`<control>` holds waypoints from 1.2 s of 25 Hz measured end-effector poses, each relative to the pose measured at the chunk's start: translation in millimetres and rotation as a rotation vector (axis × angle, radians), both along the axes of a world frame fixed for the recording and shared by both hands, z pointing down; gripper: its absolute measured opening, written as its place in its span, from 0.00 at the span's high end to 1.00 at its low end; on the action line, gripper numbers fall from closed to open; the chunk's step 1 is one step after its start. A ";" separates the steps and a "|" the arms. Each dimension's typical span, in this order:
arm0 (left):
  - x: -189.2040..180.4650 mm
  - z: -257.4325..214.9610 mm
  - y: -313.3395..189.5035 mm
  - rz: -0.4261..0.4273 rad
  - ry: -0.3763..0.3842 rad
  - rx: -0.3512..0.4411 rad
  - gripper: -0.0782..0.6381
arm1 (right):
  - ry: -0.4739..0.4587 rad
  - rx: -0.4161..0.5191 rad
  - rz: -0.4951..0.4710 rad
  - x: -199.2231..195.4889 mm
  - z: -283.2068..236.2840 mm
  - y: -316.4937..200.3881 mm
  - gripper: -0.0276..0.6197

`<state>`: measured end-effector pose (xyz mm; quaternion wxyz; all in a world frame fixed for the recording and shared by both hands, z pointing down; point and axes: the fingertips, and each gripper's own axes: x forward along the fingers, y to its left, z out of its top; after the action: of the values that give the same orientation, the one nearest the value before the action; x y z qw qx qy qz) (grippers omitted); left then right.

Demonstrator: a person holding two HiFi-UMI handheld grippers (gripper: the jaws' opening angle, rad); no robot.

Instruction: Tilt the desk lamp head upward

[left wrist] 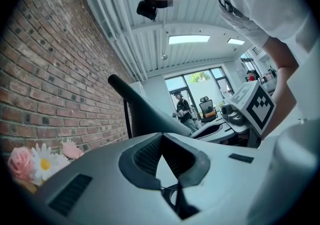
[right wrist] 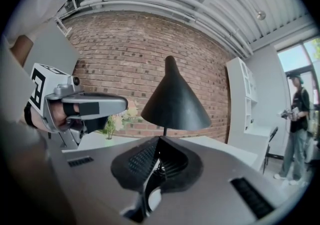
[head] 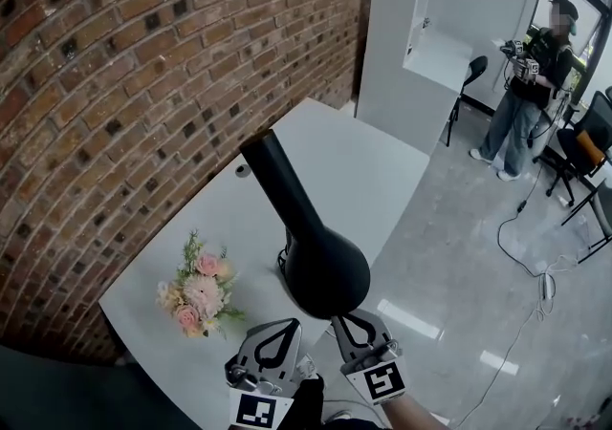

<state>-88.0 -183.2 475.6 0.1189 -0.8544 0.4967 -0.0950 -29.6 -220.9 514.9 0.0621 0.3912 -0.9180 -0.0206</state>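
- A black lamp (head: 325, 270) stands on a white surface (head: 354, 161) along a brick wall (head: 115, 84). In the right gripper view its cone head (right wrist: 175, 99) sits level on the stem with the wide mouth facing down.
- The left tongs (head: 290, 325) are pressed together at the tips and pinch nothing. They are raised in front of the lamp, just beside the right tongs (head: 349, 325).
- The right tongs are likewise pressed together and empty. They point at the lamp's stem under the head, and the lamp is seen beyond their tips, not between them.
- In the head view both tips lie just under the rim of the lamp head; contact cannot be told there.
- A small bunch of pink and white flowers (head: 199, 296) lies on the surface left of the lamp, near the wall.
- A person (head: 531, 84) stands well apart across the room, beside black chairs, holding a device.
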 end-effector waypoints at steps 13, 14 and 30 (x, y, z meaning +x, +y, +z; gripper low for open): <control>-6.7 4.4 -19.6 0.021 -0.008 0.013 0.88 | -0.055 0.000 0.059 -7.9 -8.5 -25.6 0.93; -7.0 4.9 -20.3 0.022 -0.008 0.011 0.88 | -0.062 -0.002 0.066 -7.4 -9.2 -25.6 0.93; -11.0 7.2 -17.5 0.022 -0.006 -0.001 0.88 | -0.078 0.004 0.109 -0.2 -20.1 -15.7 0.93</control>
<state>-99.0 -200.8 482.8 0.1209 -0.8597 0.4869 -0.0964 -29.8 -236.7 494.9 0.0263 0.4415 -0.8969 -0.0038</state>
